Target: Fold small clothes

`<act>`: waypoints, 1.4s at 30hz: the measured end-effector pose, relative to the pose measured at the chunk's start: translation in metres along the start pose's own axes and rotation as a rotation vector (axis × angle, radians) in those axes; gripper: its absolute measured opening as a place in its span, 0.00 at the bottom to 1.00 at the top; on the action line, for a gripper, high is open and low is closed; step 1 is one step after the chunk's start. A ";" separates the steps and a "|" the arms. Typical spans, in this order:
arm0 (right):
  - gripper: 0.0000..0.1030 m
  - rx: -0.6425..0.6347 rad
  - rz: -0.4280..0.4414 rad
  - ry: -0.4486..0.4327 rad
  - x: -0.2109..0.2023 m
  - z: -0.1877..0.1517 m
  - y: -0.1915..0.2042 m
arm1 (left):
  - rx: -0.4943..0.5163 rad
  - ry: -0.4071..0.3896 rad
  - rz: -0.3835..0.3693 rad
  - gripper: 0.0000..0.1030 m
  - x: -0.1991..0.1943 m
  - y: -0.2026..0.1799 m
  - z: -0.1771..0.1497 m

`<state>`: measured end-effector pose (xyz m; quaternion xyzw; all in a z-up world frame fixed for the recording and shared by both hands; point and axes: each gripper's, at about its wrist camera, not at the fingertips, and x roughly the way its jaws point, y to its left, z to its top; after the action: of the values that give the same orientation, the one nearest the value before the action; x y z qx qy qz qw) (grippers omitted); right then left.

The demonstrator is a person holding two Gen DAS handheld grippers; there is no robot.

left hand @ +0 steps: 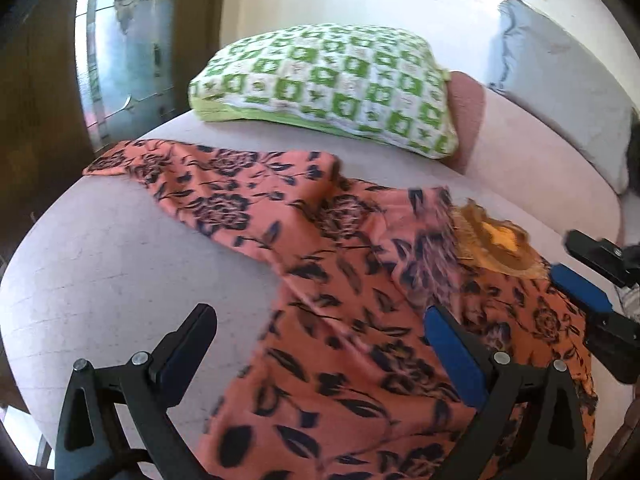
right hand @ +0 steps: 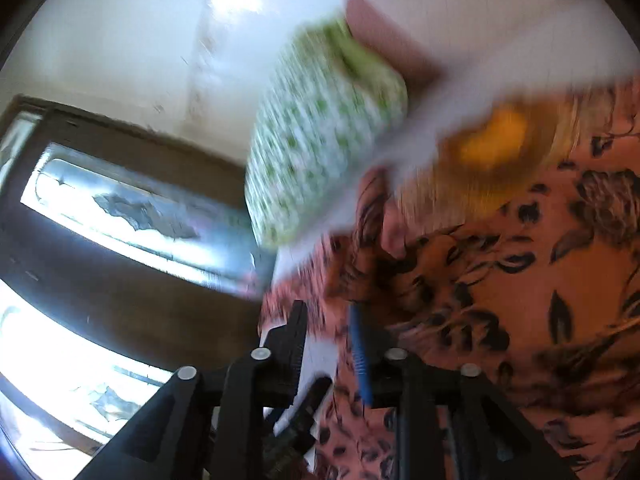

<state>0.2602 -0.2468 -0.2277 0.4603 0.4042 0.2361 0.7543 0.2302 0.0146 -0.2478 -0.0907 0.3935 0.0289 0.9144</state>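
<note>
An orange garment (left hand: 320, 240) with a dark flower print lies spread on the pale bed (left hand: 100, 260), one sleeve stretched out to the left. It has a gold embroidered neck patch (left hand: 496, 240). My left gripper (left hand: 320, 310) hangs open over the garment's lower part, jaws wide apart and holding nothing. My right gripper (left hand: 562, 254) comes in from the right edge beside the neck patch. The right wrist view is blurred: the right gripper (right hand: 327, 308) stands at the garment's (right hand: 520, 280) left edge with a narrow gap between its jaws. White sheet shows through that gap. The neck patch (right hand: 492, 144) is above.
A green-and-white checked pillow (left hand: 328, 84) lies at the head of the bed, with a pink cushion (left hand: 466, 112) and a grey pillow (left hand: 560, 92) to its right. A dark wooden door with glass panes (left hand: 120, 40) stands at the left. The checked pillow (right hand: 320, 140) is blurred.
</note>
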 end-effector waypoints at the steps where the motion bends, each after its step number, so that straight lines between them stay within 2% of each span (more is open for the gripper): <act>1: 0.26 0.004 0.018 -0.002 -0.002 0.001 -0.002 | -0.009 0.003 0.001 1.00 0.001 0.004 0.001; 3: 0.45 -0.008 0.021 -0.030 -0.015 0.000 -0.005 | -0.038 0.005 0.000 1.00 0.003 0.013 0.004; 4: 0.76 -0.008 0.011 -0.073 -0.029 0.001 -0.007 | -0.049 0.007 0.000 1.00 0.004 0.015 0.005; 5: 0.86 -0.002 0.000 -0.119 -0.038 -0.003 -0.003 | -0.060 0.012 0.000 1.00 0.005 0.018 0.007; 7: 0.86 0.021 -0.016 -0.193 -0.059 -0.001 -0.007 | -0.086 0.028 0.011 1.00 0.010 0.023 0.011; 10: 0.86 0.052 -0.072 -0.212 -0.075 0.001 -0.018 | -0.121 0.023 0.044 1.00 0.013 0.032 0.013; 13: 0.85 0.063 -0.195 -0.224 -0.076 0.006 -0.031 | -0.109 -0.004 0.102 1.00 0.013 0.037 0.017; 16: 0.84 0.112 -0.237 -0.220 -0.074 0.011 -0.050 | -0.108 -0.030 0.127 1.00 0.017 0.040 0.019; 18: 0.84 0.136 -0.304 -0.209 -0.074 0.019 -0.065 | -0.032 0.015 0.197 1.00 0.034 0.031 0.018; 20: 0.83 0.158 -0.437 -0.218 -0.075 0.024 -0.087 | 0.007 0.085 0.241 0.98 0.051 0.028 0.014; 21: 0.82 0.181 -0.499 -0.223 -0.079 0.026 -0.097 | -0.010 0.126 0.226 0.97 0.058 0.031 0.012; 22: 0.75 0.207 -0.543 -0.225 -0.081 0.028 -0.107 | -0.030 0.150 0.213 0.97 0.061 0.034 0.011; 23: 0.68 0.227 -0.548 -0.234 -0.084 0.030 -0.112 | -0.049 0.171 0.207 0.97 0.064 0.038 0.011; 26: 0.68 0.184 -0.579 -0.262 -0.093 0.029 -0.095 | -0.114 0.165 0.235 0.97 0.059 0.055 0.016; 28: 0.68 0.096 -0.543 -0.270 -0.091 0.025 -0.073 | -0.157 0.132 0.242 0.97 0.051 0.066 0.021; 30: 0.69 -0.002 -0.475 -0.243 -0.080 0.017 -0.048 | -0.194 0.097 0.273 0.97 0.044 0.078 0.026; 32: 0.69 -0.115 -0.445 -0.192 -0.057 0.005 -0.026 | -0.230 0.104 0.289 0.97 0.046 0.088 0.027; 34: 0.69 -0.194 -0.476 -0.120 -0.026 -0.008 -0.017 | -0.256 0.159 0.289 0.97 0.055 0.096 0.024; 37: 0.69 -0.224 -0.599 0.037 0.016 -0.023 -0.031 | -0.232 0.252 0.304 0.97 0.070 0.093 0.016; 39: 0.70 -0.269 -0.639 0.015 0.020 -0.031 -0.024 | -0.228 0.243 0.292 0.97 0.067 0.093 0.018; 40: 0.70 -0.276 -0.625 0.019 0.016 -0.032 -0.017 | -0.239 0.234 0.271 0.97 0.064 0.094 0.022; 42: 0.70 -0.274 -0.540 -0.009 0.003 -0.037 -0.006 | -0.276 0.210 0.229 0.97 0.055 0.105 0.029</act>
<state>0.2306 -0.2288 -0.2431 0.2311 0.4729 0.0770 0.8468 0.2757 0.1223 -0.2829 -0.1725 0.4868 0.1769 0.8378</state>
